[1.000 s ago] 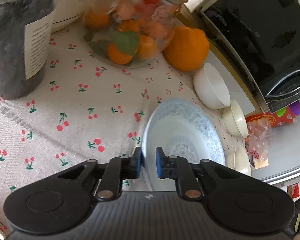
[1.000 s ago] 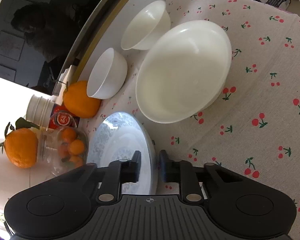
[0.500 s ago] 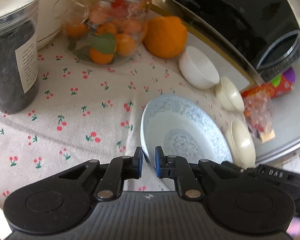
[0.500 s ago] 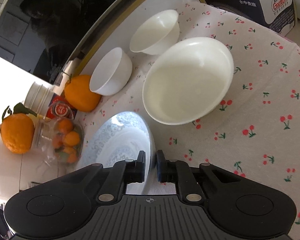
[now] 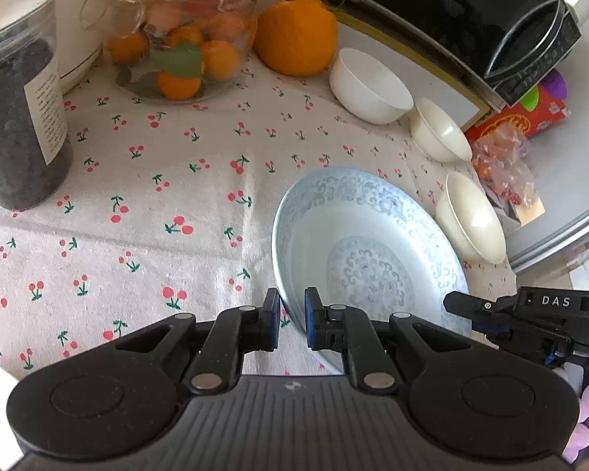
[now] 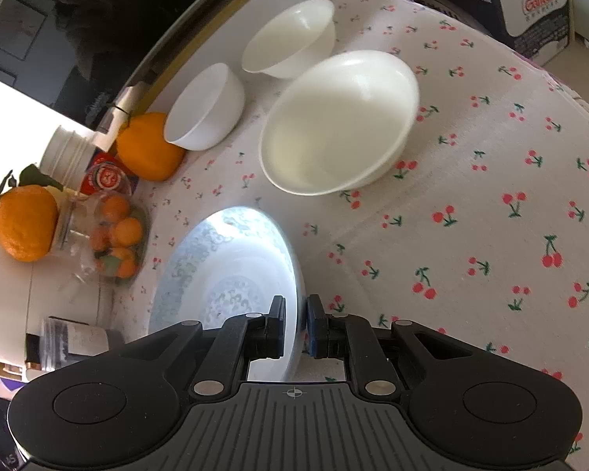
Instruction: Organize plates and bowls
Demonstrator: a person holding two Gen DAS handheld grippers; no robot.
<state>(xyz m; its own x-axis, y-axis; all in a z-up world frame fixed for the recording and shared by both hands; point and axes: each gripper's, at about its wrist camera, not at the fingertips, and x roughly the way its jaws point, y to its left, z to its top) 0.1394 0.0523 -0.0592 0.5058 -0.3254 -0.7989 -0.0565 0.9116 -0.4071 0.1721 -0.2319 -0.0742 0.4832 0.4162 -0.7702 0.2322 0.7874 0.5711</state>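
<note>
Both claws pinch the blue plate at opposite rims.

The left claw (image 5: 292,324) grips the near-left rim of the plate (image 5: 373,251), and the right claw (image 6: 296,324) grips its right rim, the plate tilted above the cherry-print worktop (image 5: 145,212). Beyond it to the right sits a big white bowl (image 6: 339,121), with two smaller bowls (image 6: 206,108) farther back, near an orange (image 6: 149,147) and a fruit jar (image 5: 184,35).
</note>
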